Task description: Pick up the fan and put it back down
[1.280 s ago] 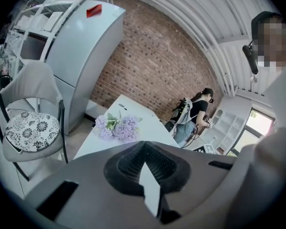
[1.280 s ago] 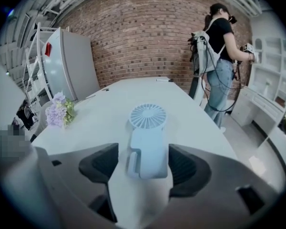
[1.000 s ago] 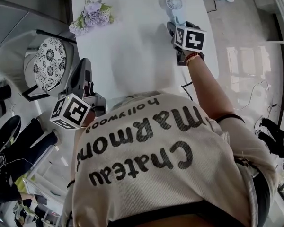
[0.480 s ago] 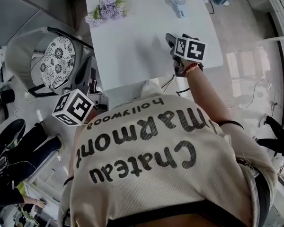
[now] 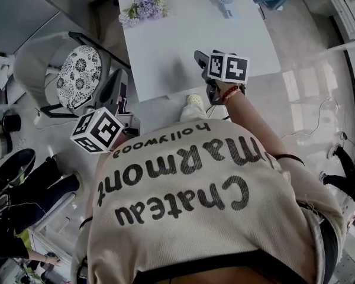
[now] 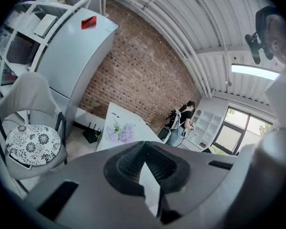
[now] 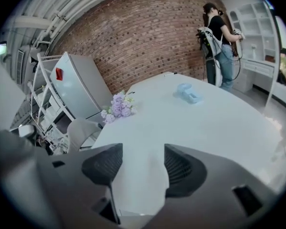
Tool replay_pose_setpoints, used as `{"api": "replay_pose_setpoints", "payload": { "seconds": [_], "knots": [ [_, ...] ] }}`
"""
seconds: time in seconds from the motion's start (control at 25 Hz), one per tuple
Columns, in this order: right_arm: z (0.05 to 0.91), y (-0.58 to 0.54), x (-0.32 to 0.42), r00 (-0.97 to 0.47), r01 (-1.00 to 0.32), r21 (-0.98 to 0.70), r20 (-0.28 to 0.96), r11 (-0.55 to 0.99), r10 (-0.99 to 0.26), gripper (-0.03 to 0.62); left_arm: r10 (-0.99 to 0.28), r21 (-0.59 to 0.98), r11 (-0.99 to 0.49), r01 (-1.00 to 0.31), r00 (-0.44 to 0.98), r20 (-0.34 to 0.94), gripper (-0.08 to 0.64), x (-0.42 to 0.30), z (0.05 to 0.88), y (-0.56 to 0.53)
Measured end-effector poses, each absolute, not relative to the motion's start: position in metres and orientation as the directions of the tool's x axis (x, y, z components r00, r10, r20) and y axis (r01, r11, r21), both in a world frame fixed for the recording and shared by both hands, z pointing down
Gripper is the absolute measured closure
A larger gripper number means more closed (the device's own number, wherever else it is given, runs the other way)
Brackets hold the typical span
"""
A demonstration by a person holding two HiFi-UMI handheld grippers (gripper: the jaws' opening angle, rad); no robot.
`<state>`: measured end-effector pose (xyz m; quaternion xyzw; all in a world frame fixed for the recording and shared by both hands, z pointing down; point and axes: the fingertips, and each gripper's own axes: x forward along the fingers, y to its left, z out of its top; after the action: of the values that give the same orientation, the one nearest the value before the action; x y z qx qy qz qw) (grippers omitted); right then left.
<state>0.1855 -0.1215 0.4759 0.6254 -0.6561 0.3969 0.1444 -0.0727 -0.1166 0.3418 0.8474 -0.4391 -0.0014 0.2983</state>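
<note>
The small pale-blue fan [image 5: 225, 3] lies on the far part of the white table [image 5: 183, 46]; in the right gripper view the fan [image 7: 188, 93] rests flat, well beyond the jaws. My right gripper [image 5: 199, 56] hovers over the table's near edge, far short of the fan. Its jaws [image 7: 142, 162] are apart and closing, and only bare tabletop shows between them. My left gripper [image 5: 117, 86] hangs off the table's left side, near the chair. Its pads [image 6: 133, 163] meet at the tip with nothing between them.
Purple flowers [image 5: 143, 7] lie at the table's far left corner. A chair with a patterned cushion [image 5: 77, 76] stands left of the table, beside a white fridge [image 6: 71, 61]. A person [image 7: 219, 37] stands by shelves beyond the table. Cables cross the floor on the right.
Both grippers have drawn back from the table toward me. The right one has left the fan, which stays lying at the far end. The table now looks farther off.
</note>
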Motion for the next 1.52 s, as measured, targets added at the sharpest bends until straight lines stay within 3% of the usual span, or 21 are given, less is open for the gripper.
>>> {"api": "replay_pose_setpoints", "payload": {
  "seconds": [0.48, 0.76, 0.92, 1.52],
  "knots": [
    [0.404, -0.111, 0.099, -0.319, -0.901, -0.428, 0.548, 0.069, -0.773, 0.384, -0.776, 0.489, -0.42, -0.765, 0.582, 0.243, 0.561, -0.108, 0.335, -0.09],
    [0.354, -0.103, 0.075, -0.359, -0.892, -0.406, 0.371, 0.198, -0.857, 0.589, -0.788, 0.493, -0.416, -0.764, 0.573, 0.223, 0.561, -0.124, 0.331, -0.078],
    [0.34, -0.093, 0.059, -0.391, -0.89, -0.364, 0.301, 0.274, -0.87, 0.589, -0.799, 0.485, -0.412, -0.771, 0.562, 0.214, 0.561, -0.135, 0.332, -0.072],
    [0.351, -0.072, 0.052, -0.341, -0.925, -0.29, 0.355, 0.245, -0.87, 0.589, -0.812, 0.509, -0.394, -0.766, 0.549, 0.197, 0.561, -0.153, 0.338, -0.061]
  ]
}}
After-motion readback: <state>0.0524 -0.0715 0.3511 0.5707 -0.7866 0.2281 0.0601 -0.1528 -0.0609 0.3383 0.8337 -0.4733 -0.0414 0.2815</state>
